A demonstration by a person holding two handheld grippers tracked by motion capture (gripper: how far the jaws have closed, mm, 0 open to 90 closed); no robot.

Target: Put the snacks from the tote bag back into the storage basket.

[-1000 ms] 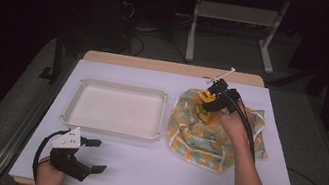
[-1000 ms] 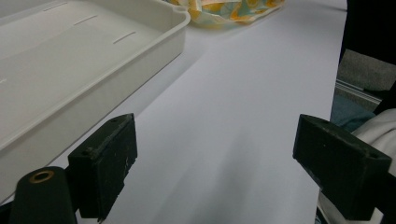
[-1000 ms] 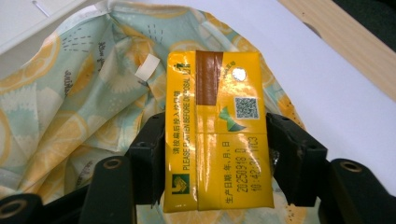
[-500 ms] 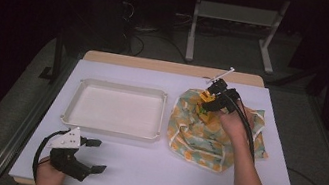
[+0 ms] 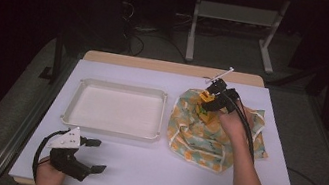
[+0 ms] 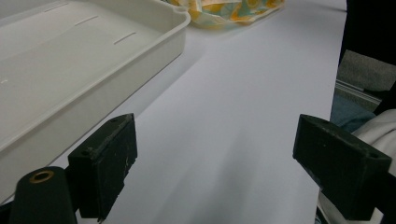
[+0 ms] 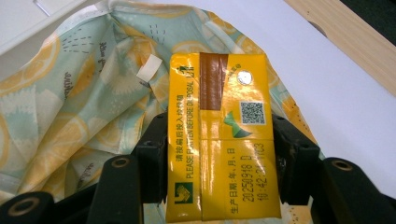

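The right tongs (image 7: 219,154) have just been closing and now pinch a yellow drink carton (image 7: 224,135) by its two sides, above the lemon-print cloth bag (image 5: 196,133) at the right of the tabletop (image 5: 149,171). The left tongs (image 5: 91,154) rest spread at the near left, just before the white tray (image 5: 116,110).

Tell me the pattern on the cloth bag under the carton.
Orange citrus slices on pale mint green, edged in white: the cloth bag shows best in the right gripper view.

Dark room, grey floor (image 5: 7,112), perhaps a white metal frame (image 5: 235,18) behind.
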